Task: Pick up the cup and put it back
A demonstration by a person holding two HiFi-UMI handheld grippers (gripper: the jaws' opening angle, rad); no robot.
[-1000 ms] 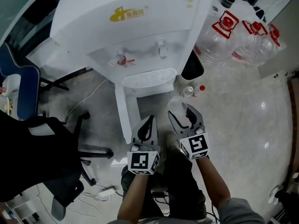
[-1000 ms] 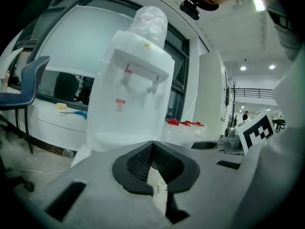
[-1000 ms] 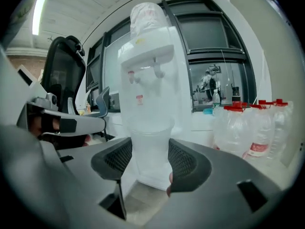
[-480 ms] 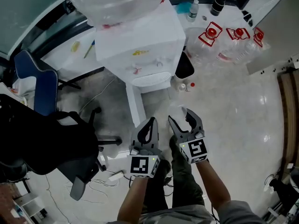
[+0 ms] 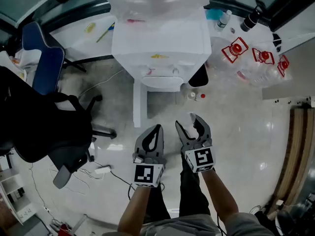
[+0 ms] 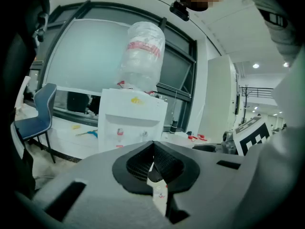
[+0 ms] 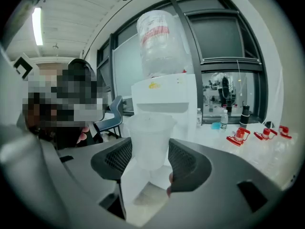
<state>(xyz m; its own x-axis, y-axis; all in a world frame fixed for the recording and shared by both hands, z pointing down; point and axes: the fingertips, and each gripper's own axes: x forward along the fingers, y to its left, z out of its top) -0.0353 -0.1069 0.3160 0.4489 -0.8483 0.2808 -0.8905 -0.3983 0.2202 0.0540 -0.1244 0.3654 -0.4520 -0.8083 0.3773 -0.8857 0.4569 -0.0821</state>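
Observation:
A clear plastic cup (image 7: 149, 140) stands upright between the jaws of my right gripper (image 7: 150, 162), which is shut on its lower half. In the head view the right gripper (image 5: 188, 123) hovers over the floor in front of the white water dispenser (image 5: 160, 43), and the cup is hard to make out there. Beside it on the left, my left gripper (image 5: 157, 129) is shut with nothing in it; its pads (image 6: 143, 163) meet at the tips. The dispenser (image 7: 164, 99) with its big bottle (image 7: 161, 44) stands straight ahead of both grippers.
A black office chair (image 5: 44, 127) and a blue chair (image 5: 44, 58) stand at the left. Several empty jugs with red caps (image 5: 246, 58) lie at the right of the dispenser. Small bottles (image 5: 192, 96) and a black bin (image 5: 199, 75) sit by its foot. Cables (image 5: 98, 170) trail on the floor.
The view has drawn back from the dispenser, which now looks smaller and farther off, with its bottle in sight. Both grippers keep their pose; the right one still holds the cup.

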